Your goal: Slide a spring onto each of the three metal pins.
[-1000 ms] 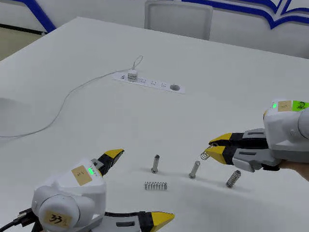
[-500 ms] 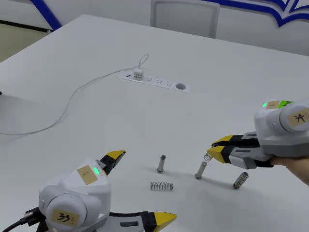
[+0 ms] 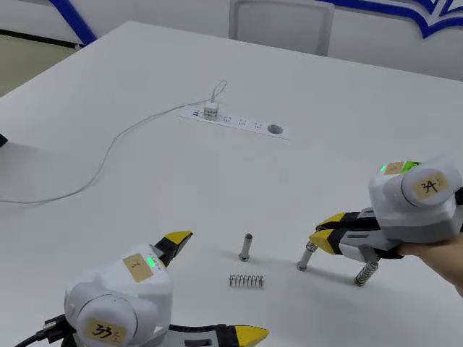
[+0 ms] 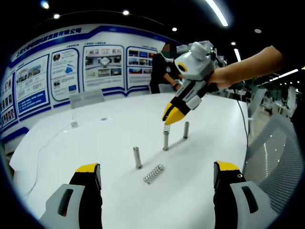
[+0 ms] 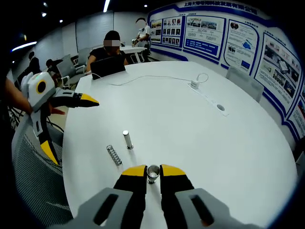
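Three metal pins stand on the white table. The left pin is bare, and a loose spring lies in front of it. The right pin wears a spring. My right gripper is shut on a spring and holds it at the top of the middle pin; the left gripper view shows that spring just over the pin's tip. My left gripper hovers open near the table's front edge, nothing between its fingers, facing the pins.
A white power strip with a plugged charger and a long cable lies farther back. A chair stands behind the table. People sit beyond the table's far end in the right gripper view.
The right gripper has carried its spring down and slightly left, from beside the middle pin to its top. The head camera has shifted. The left gripper has stayed open and still.
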The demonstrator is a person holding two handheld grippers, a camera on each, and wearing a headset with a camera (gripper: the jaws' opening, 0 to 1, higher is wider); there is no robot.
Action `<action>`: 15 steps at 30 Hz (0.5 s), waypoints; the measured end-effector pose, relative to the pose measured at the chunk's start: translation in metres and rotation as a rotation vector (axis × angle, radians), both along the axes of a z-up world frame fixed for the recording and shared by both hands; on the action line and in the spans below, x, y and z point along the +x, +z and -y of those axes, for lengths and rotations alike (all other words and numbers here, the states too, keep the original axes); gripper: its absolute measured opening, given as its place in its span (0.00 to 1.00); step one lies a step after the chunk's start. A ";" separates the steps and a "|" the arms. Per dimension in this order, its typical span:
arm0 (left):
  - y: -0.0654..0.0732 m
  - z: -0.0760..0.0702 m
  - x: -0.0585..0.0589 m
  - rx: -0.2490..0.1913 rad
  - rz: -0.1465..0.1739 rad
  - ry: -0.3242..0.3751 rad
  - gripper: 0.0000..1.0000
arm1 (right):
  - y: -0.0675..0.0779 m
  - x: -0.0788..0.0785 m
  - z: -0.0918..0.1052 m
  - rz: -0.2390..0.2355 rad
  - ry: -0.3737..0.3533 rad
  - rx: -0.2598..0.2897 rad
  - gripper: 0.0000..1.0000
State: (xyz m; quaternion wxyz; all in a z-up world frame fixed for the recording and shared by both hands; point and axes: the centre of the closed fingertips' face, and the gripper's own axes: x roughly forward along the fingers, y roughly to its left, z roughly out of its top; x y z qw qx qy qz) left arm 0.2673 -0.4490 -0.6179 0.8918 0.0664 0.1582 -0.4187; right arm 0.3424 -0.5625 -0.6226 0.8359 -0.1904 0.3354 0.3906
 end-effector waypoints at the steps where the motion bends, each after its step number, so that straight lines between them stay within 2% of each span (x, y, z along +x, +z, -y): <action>1: -0.001 -0.001 0.000 0.003 -0.005 0.001 1.00 | -0.002 0.000 0.000 -0.002 0.004 -0.006 0.11; 8: 0.000 -0.003 0.002 -0.008 -0.008 0.018 0.99 | -0.013 0.000 -0.001 -0.018 0.012 -0.032 0.11; 15: -0.001 -0.008 0.005 -0.036 -0.038 0.044 0.99 | -0.030 0.002 0.000 -0.037 -0.003 -0.048 0.11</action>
